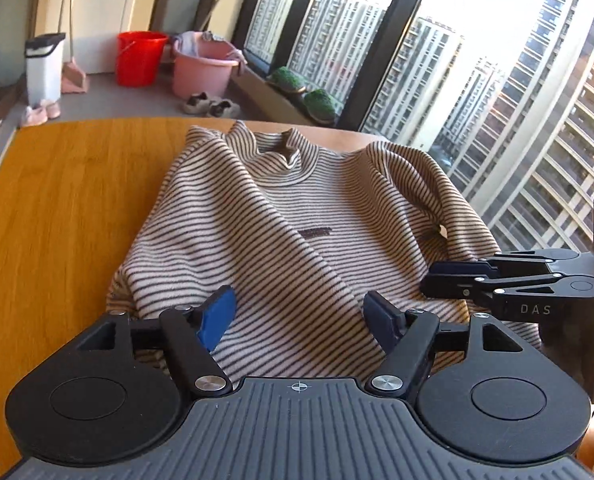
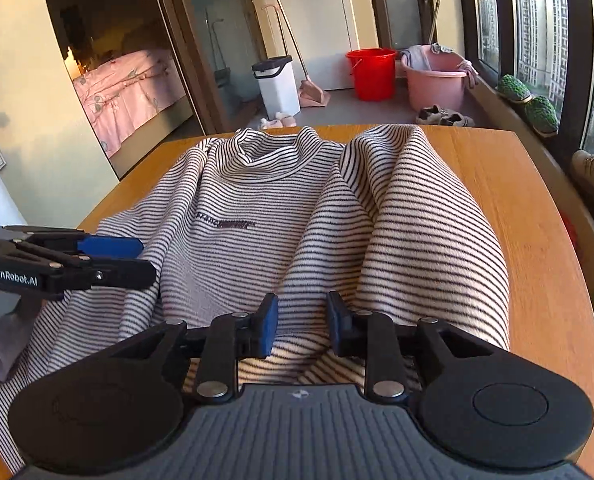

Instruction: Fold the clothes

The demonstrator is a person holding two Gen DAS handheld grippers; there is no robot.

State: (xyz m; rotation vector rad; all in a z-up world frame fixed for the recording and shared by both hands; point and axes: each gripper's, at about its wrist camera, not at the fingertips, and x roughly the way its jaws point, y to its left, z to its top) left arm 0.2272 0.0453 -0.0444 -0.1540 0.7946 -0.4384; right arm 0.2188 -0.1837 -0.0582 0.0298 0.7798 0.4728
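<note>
A beige striped sweater (image 1: 297, 216) lies on the wooden table (image 1: 69, 200), collar far from me, both sleeves folded in over the body. My left gripper (image 1: 299, 314) is open, its jaws wide apart just above the sweater's near hem, holding nothing. My right gripper (image 2: 301, 322) is open over the near hem by the folded right sleeve (image 2: 425, 240), empty. The right gripper shows in the left wrist view (image 1: 429, 278) at the sweater's right edge. The left gripper shows in the right wrist view (image 2: 145, 260) at the sweater's left edge (image 2: 233, 208).
Beyond the table (image 2: 537, 240) on the floor stand a red bucket (image 1: 139, 58), a pink basin (image 1: 203, 68), a white bin (image 1: 43, 64) and shoes (image 1: 211, 106). Large windows (image 1: 497, 80) run along the right. A bedroom doorway (image 2: 125, 92) is at the left.
</note>
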